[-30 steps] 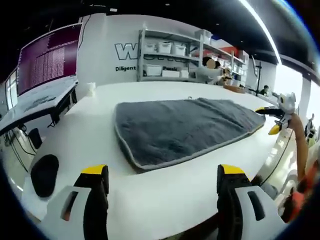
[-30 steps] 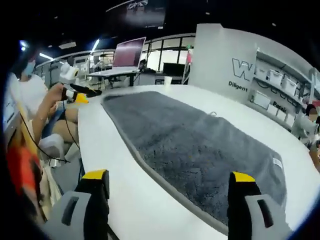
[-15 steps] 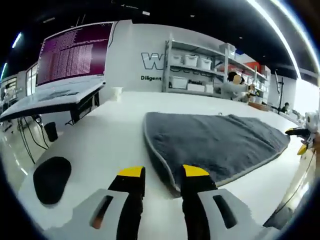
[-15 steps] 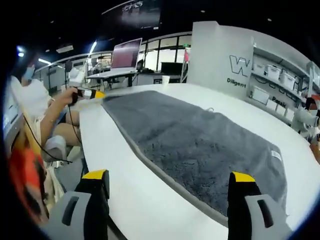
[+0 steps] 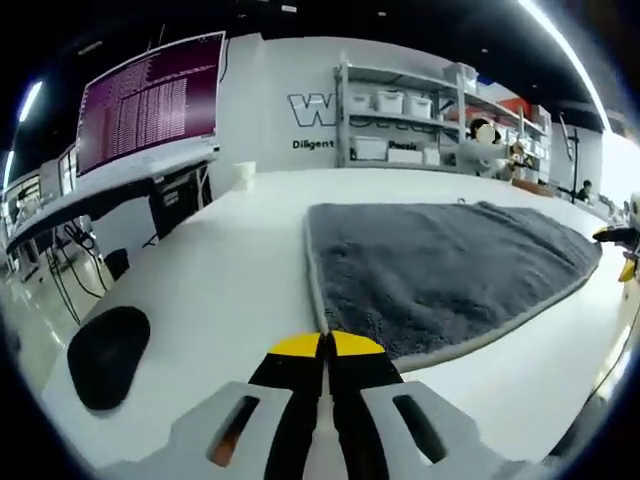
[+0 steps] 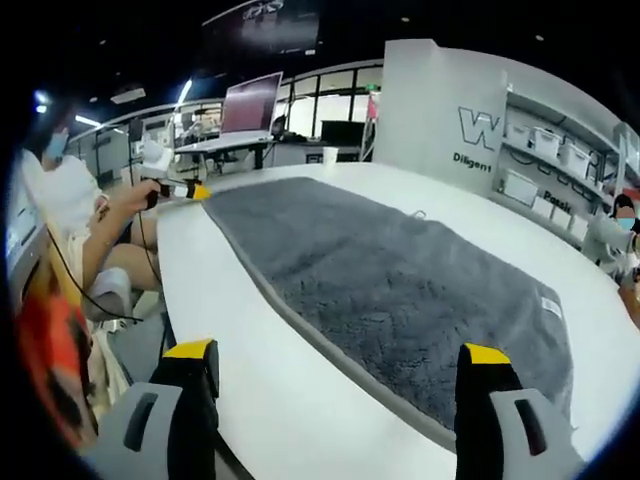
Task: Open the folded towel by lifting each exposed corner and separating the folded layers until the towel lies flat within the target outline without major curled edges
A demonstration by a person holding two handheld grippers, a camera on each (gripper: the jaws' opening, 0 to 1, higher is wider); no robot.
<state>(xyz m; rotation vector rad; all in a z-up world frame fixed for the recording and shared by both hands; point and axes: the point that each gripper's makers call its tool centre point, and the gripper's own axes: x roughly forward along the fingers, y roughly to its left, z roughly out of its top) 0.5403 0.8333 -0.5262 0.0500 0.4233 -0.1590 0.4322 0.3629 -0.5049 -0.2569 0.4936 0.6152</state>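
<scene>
White table point(image 5: 230, 290) bears one grey towel point(image 5: 440, 270), two grippers near.

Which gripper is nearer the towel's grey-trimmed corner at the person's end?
Left. The left gripper has its jaws together right at that corner of the towel; the right gripper stands open, back from the towel's long edge.

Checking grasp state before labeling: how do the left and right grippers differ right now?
The left gripper has its jaws shut together at the towel's near corner; whether cloth is pinched cannot be told. The right gripper has its jaws spread wide, short of the towel's long edge, holding nothing. Both have yellow tips and point over the white table.
</scene>
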